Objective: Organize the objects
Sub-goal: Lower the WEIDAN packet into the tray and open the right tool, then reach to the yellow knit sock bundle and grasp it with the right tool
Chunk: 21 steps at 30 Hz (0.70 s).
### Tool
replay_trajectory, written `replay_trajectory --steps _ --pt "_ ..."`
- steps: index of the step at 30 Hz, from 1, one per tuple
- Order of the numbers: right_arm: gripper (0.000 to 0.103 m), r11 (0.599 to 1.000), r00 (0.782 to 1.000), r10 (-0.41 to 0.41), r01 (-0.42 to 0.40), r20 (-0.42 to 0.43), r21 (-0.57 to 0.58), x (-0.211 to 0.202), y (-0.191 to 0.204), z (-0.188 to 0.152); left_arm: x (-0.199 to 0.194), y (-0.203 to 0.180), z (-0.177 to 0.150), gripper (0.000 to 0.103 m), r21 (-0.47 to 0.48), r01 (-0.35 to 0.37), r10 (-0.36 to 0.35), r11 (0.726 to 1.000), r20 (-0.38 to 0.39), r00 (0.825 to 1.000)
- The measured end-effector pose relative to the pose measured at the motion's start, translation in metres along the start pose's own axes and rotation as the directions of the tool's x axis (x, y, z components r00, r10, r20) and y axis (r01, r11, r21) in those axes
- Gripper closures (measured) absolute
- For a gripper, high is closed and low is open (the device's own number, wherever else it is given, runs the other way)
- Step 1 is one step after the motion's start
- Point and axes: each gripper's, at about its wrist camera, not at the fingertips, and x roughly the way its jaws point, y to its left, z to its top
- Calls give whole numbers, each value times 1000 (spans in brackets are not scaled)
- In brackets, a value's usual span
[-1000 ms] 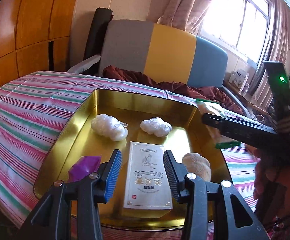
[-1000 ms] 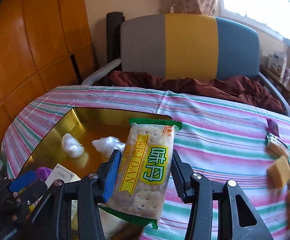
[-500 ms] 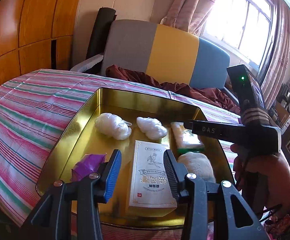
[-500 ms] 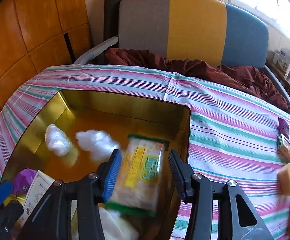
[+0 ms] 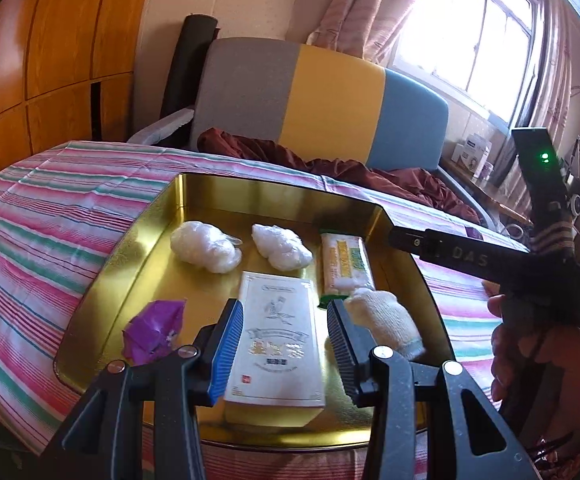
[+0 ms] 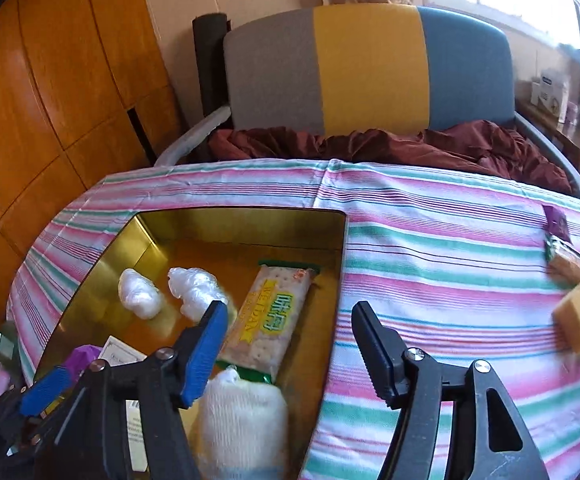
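Observation:
A gold tin tray point(image 5: 154, 232) point(image 6: 102, 264) on the striped tablecloth holds two white plastic wads point(image 5: 206, 246) point(image 6: 140, 294), a purple wrapper point(image 5: 154, 330), a white box point(image 5: 278, 336), a white knitted bundle point(image 5: 385, 318) point(image 6: 242, 420) and a cracker packet point(image 5: 343, 264) point(image 6: 270, 318). My left gripper point(image 5: 286, 352) is open, its fingers straddling the white box. My right gripper point(image 6: 290, 356) is open and empty above the tray's right wall; it also shows in the left wrist view point(image 5: 469, 256).
Snack packets and a tan sponge-like block point(image 6: 577, 322) lie on the cloth at the right, with a small purple sachet point(image 6: 555, 222). A grey, yellow and blue chair point(image 6: 369, 68) with a maroon cloth stands behind the table. Wooden panels are at the left.
My right gripper carried the cracker packet over the tray, let it go and opened wider; the packet now lies flat in the tray. My left gripper stayed around the white box.

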Motion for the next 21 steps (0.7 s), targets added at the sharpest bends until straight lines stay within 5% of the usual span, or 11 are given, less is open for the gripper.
replay_trajectory --steps 2,10,21 --pt "26 999 999 -31 31 14 14 -6 -5 -3 0 -4 -2 59 10 3 -3 1000 -1 1000" --pt "24 990 997 -77 74 25 123 -26 -45 -22 0 -24 -7 59 56 17 -16 998 -13 1000" --pt "24 976 985 -168 172 -36 132 -54 -102 -59 -7 -58 -11 59 137 73 -70 988 -22 997"
